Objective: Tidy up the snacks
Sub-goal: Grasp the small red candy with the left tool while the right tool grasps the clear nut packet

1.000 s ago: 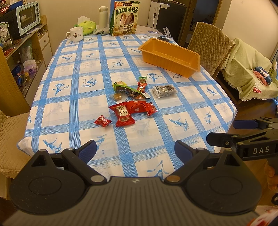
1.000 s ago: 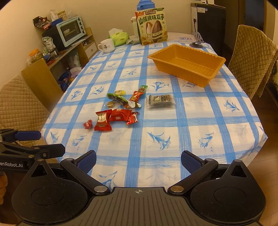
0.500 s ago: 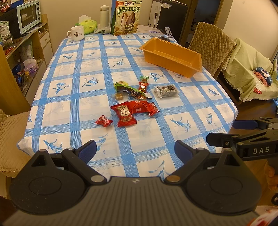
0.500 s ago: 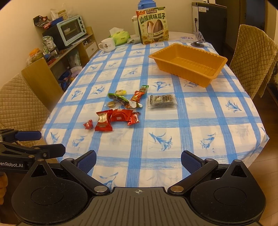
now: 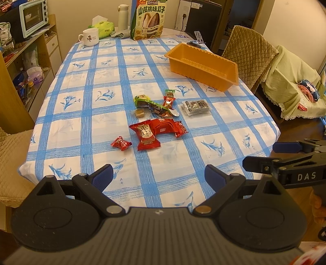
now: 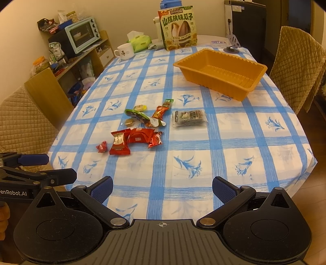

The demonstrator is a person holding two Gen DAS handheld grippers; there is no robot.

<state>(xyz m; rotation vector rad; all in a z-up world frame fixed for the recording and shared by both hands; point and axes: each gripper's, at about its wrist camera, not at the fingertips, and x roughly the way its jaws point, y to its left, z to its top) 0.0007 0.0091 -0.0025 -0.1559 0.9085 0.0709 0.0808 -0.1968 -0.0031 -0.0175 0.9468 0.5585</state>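
Several wrapped snacks lie in a cluster mid-table: a big red packet, a small red candy, a green wrapper and a clear dark pack. An empty orange tray stands at the far right. My left gripper is open and empty over the near table edge. My right gripper is open and empty, also at the near edge. Each gripper shows from the side in the other's view.
A blue checked cloth covers the table. At the far end stand a big sunflower-seed bag, a white mug, a tissue pack and a flask. Quilted chairs flank the table; a shelf with a toaster oven is left.
Both grippers have moved slightly forward toward the table; the snacks and tray appear a little nearer. Nothing on the table has moved.
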